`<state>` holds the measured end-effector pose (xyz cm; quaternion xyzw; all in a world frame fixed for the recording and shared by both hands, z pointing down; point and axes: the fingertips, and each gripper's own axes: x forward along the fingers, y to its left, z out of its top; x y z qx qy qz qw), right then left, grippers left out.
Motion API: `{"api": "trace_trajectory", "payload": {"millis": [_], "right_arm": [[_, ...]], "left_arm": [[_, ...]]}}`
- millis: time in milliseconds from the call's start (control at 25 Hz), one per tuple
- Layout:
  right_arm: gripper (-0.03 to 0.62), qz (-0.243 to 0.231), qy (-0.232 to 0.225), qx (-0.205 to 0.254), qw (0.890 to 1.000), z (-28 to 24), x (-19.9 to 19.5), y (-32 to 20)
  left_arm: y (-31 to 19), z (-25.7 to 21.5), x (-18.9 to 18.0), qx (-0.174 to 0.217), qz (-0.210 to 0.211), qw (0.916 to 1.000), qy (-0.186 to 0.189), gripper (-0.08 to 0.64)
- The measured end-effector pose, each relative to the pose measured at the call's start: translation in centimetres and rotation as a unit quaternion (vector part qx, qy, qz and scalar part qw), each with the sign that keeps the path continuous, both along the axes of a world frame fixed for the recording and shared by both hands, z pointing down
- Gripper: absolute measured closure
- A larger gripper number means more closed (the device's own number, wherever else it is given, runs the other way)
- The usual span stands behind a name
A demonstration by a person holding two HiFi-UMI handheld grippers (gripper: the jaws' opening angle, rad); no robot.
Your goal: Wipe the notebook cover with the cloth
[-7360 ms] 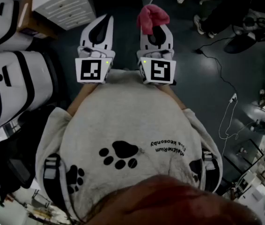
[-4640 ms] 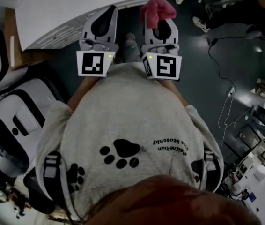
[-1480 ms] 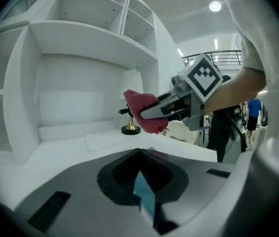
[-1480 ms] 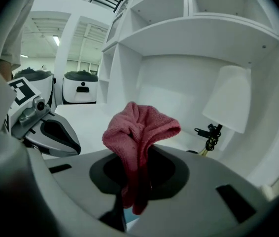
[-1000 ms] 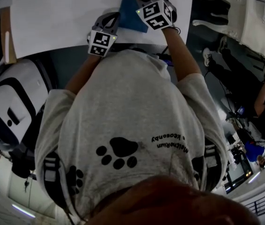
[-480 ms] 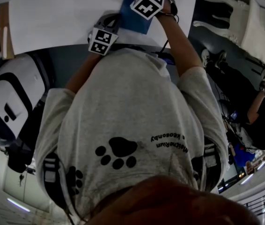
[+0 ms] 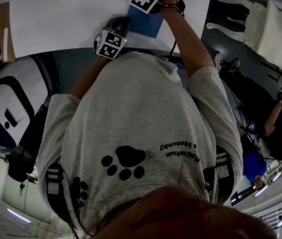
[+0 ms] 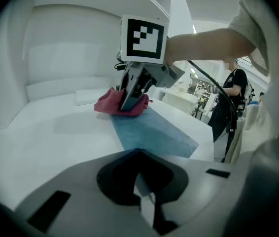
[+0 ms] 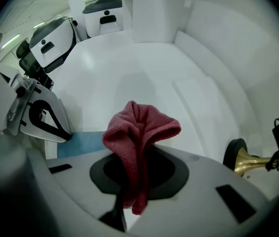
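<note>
The left claw [image 8: 142, 184] is clenched on the near corner of the flat blue notebook [image 8: 152, 132], whose cover runs away from it across the white bench [image 8: 55, 137]. A pale sliver of the corner shows in the dark gap between the jaws. The right claw [image 9: 134, 181] is grasping the crumpled dark-pink cloth [image 9: 139, 132], which bulges out past its jaws in a folded lump. From the left gripper view, that claw tilts down over the notebook's far end and presses the cloth flat onto the cover there. Part of the cloth spills off the notebook's left edge onto the bench. In the head view the notebook lies at the bench's near edge, just in front of the person's grey shirt [image 7: 131, 133]. The left claw sits at its near-left side and the right claw reaches over its far end at the top of the frame. A thin flat white slab [image 8: 90, 97] lies on the bench just beyond the cloth. A bulky white and black machine [image 9: 55, 38] stands off the bench's left end, and a brass-coloured horn with a dark rim [image 9: 245, 162] shows at the right in the right gripper view.
</note>
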<state>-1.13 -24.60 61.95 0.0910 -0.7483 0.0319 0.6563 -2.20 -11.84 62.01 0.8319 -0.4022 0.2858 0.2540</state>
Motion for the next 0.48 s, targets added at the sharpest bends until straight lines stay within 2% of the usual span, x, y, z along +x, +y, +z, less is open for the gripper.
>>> {"api": "trace_trajectory", "payload": {"millis": [240, 480], "right_arm": [[0.520, 0.011, 0.019, -0.011, 1.000, -0.2, 1.5, 0.3], [0.522, 0.034, 0.029, -0.015, 0.999, -0.2, 4.7, 0.5]], "left_arm": [[0.1, -0.1, -0.3, -0.001, 0.001, 1.0000, -0.003, 0.548], [0.1, 0.0, -0.1, -0.001, 0.000, 1.0000, -0.004, 0.548]]}}
